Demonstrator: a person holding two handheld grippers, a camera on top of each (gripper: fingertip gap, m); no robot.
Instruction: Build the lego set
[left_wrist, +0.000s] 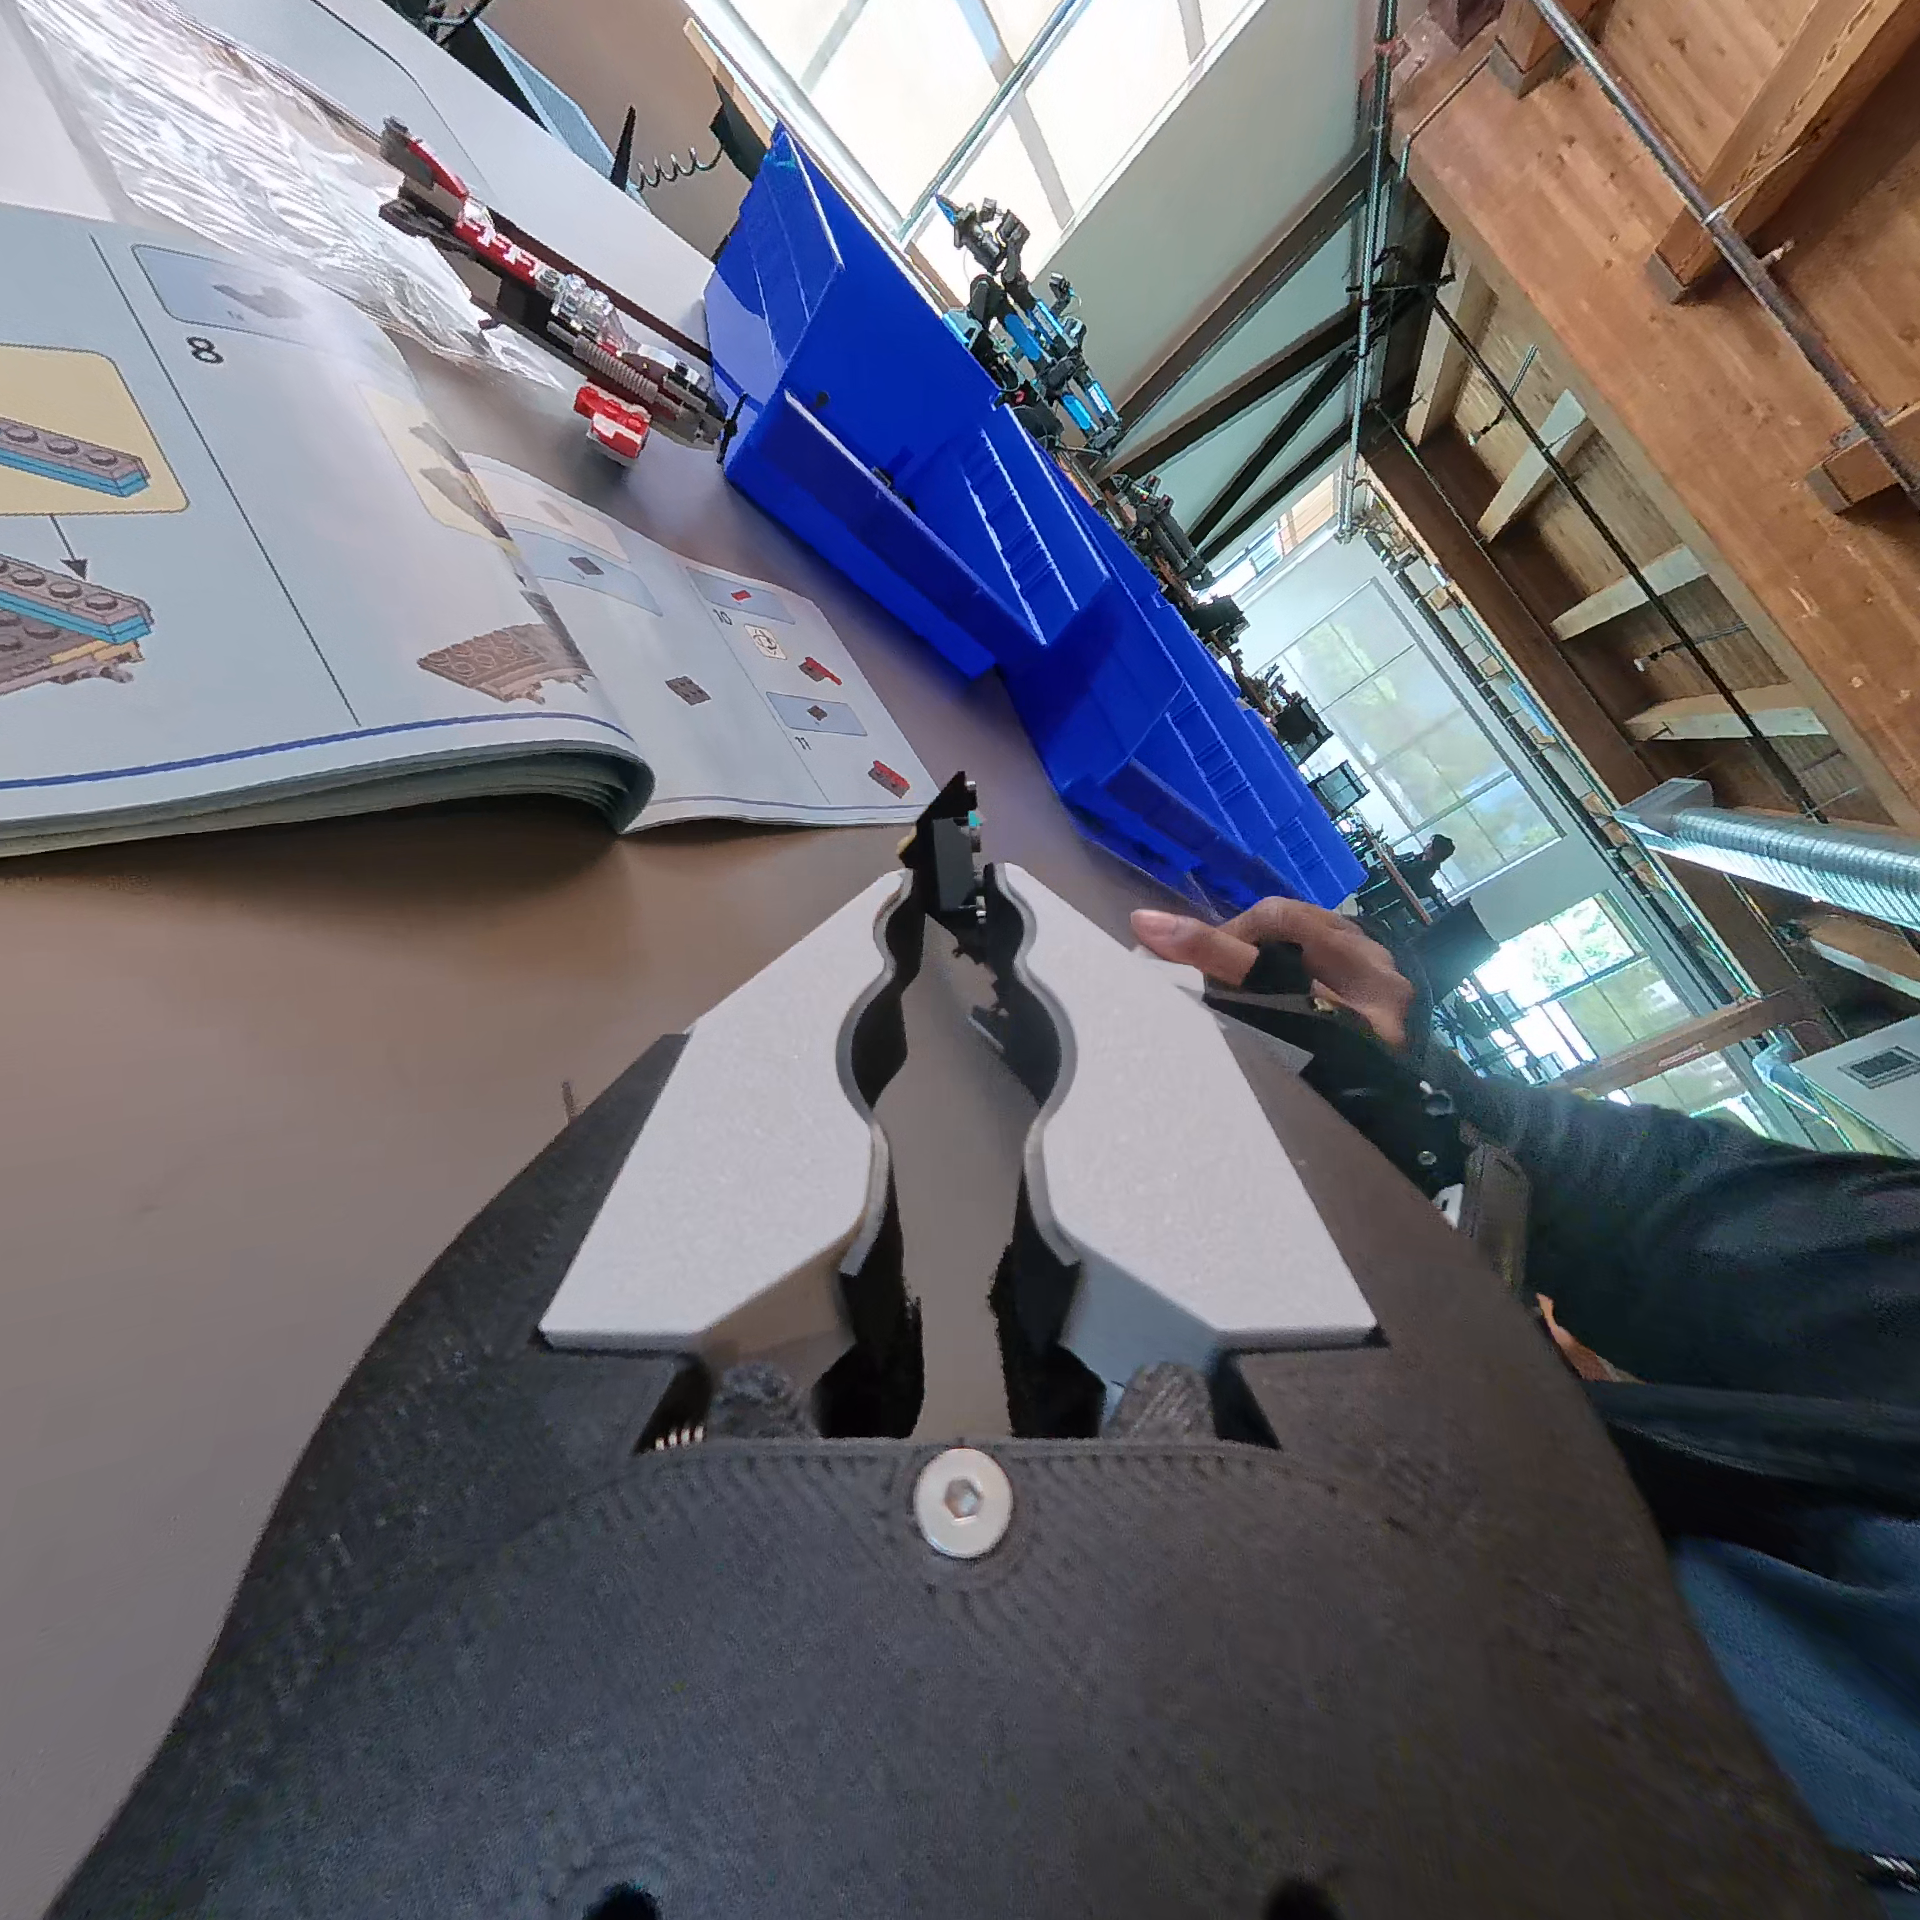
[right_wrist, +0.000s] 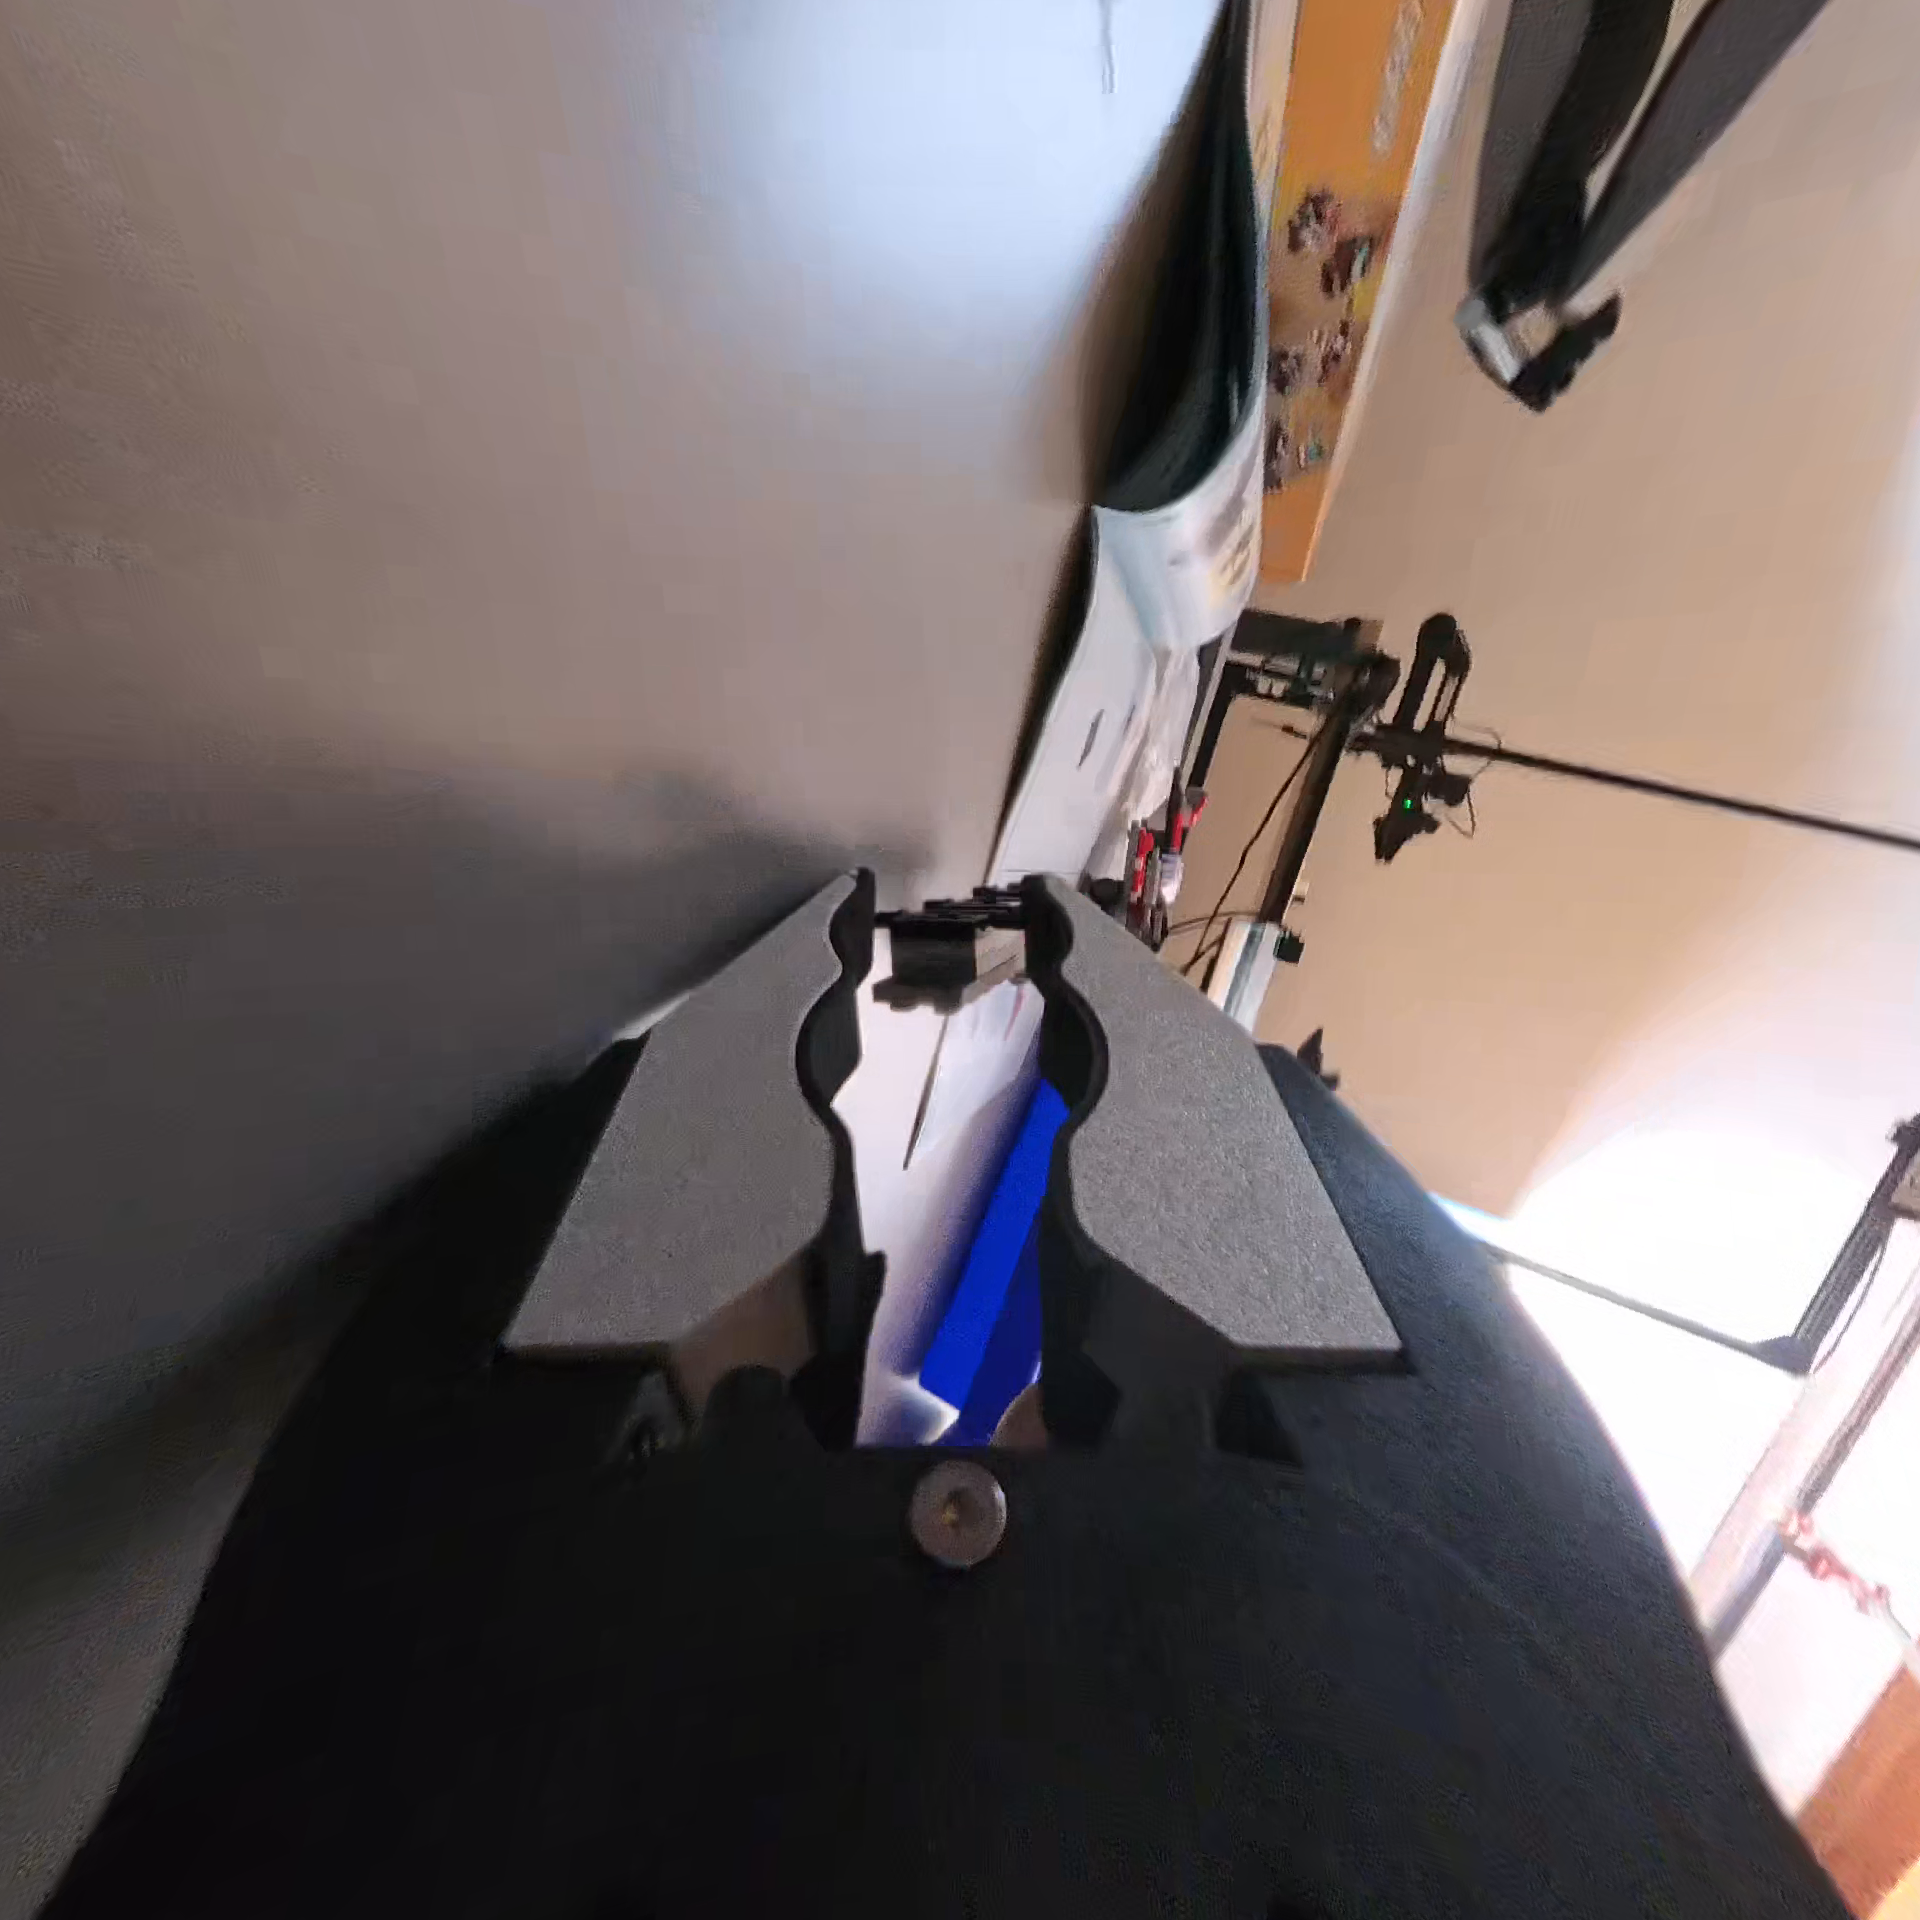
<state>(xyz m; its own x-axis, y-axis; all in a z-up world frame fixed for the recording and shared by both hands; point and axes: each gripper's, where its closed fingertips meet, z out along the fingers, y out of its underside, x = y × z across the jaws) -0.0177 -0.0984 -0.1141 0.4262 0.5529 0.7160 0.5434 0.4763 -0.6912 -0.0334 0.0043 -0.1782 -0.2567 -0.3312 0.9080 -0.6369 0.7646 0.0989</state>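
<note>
My left gripper (left_wrist: 951, 883) is shut on a small black lego piece (left_wrist: 954, 847), held just above the brown table (left_wrist: 312, 1039). An open instruction booklet (left_wrist: 312, 582) lies left of it. A long dark red and grey lego model (left_wrist: 551, 301) rests beyond the booklet, beside a clear plastic bag (left_wrist: 260, 177). My right gripper (right_wrist: 948, 909) is shut on a flat black lego piece (right_wrist: 948, 914) with studs; a darker piece hangs under it. The booklet (right_wrist: 1122, 665) and the model (right_wrist: 1153, 852) show far off, blurred, in the right wrist view.
Blue plastic bins (left_wrist: 935, 447) line the table's far side in a row. A person's hand (left_wrist: 1288, 956) and dark sleeve (left_wrist: 1714, 1247) are right of my left gripper. A yellow box (right_wrist: 1330, 270) stands past the booklet. A blue bin edge (right_wrist: 997, 1247) shows between my right fingers.
</note>
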